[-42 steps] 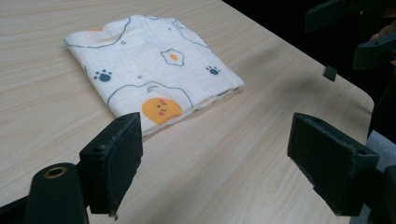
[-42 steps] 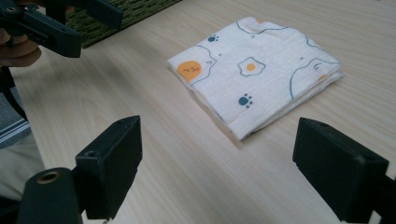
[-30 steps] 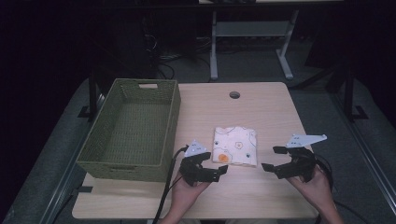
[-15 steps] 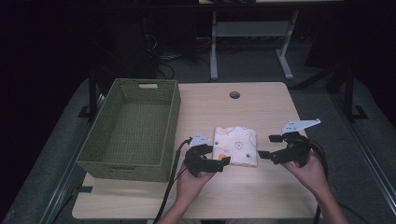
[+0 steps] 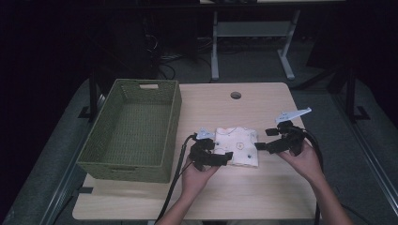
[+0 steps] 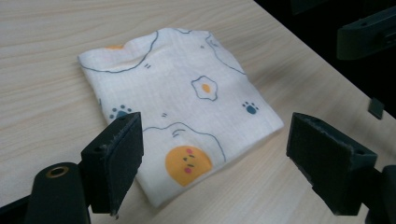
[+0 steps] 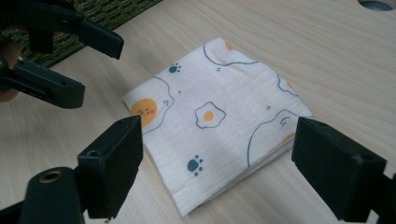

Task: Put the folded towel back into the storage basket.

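Flanking the folded printed cloth [image 5: 236,146] beside the woven basket [image 5: 131,131], left gripper [image 6: 212,158] and right gripper [image 7: 217,163] gape empty; pinch opposite edges squarely, catching every layer.

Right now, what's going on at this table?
A person holds a gripper in each hand, one on either side of a folded printed cloth lying flat on the wooden table. The left gripper and right gripper both have their jaws open, aimed at the cloth, gripping nothing. A green woven basket sits to the left.
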Tool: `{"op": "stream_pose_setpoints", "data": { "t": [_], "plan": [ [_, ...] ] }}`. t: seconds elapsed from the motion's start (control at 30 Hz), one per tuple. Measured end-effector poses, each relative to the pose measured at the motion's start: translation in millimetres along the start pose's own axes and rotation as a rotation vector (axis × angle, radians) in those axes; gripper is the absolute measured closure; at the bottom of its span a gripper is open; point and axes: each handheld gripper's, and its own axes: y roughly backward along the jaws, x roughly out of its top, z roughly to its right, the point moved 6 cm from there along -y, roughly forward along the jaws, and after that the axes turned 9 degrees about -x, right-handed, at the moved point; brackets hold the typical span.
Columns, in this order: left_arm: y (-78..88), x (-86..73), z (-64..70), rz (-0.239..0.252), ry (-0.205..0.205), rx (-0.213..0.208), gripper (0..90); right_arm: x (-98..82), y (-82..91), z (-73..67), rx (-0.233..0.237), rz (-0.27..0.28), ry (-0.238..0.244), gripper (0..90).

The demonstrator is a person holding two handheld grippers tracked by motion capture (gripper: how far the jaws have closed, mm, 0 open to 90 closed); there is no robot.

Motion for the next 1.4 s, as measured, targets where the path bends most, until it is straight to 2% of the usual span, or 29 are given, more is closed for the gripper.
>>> {"op": "stream_pose_setpoints", "data": {
  "t": [0.17, 0.33, 0.63, 0.7, 0.8, 0.9, 1.03, 1.13, 1.23, 1.4],
  "plan": [
    [-5.3, 2.5, -5.0, -0.025, 0.018, 0.014, 19.9, 7.0, -8.5, 2.5, -0.004, -0.021, 0.005, 16.3],
    [-7.9, 3.1, -8.8, -0.027, 0.042, 0.024, 21.3, 7.0, -14.7, 5.6, 0.0, -0.042, -0.005, 16.3],
    [-12.3, -2.9, -17.5, -0.092, 0.066, 0.038, 25.0, 8.2, -26.7, 14.1, -0.002, -0.08, -0.038, 16.6],
    [-13.3, -4.3, -18.7, -0.102, 0.069, 0.047, 28.4, 7.8, -32.4, 14.6, 0.002, -0.092, -0.039, 20.0],
    [-14.2, -5.4, -21.5, -0.114, 0.072, 0.052, 30.3, 8.0, -36.3, 14.8, 0.004, -0.097, -0.041, 20.1],
    [-15.8, -6.3, -28.5, -0.12, 0.111, 0.067, 30.5, 8.8, -45.2, 18.1, -0.008, -0.124, -0.045, 21.7],
    [-18.7, -9.3, -34.8, -0.14, 0.136, 0.088, 30.6, 9.8, -54.2, 21.5, -0.034, -0.146, -0.046, 23.7],
    [-20.3, -10.6, -36.6, -0.148, 0.14, 0.095, 31.2, 8.9, -59.7, 24.8, -0.04, -0.162, -0.047, 25.6],
    [-22.2, -12.0, -37.6, -0.157, 0.142, 0.097, 33.6, 6.2, -71.0, 29.1, -0.062, -0.185, -0.066, 29.4],
    [-23.2, -12.6, -40.3, -0.164, 0.147, 0.094, 36.6, 5.1, -79.0, 33.5, -0.097, -0.201, -0.067, 30.9]
  ]
}}
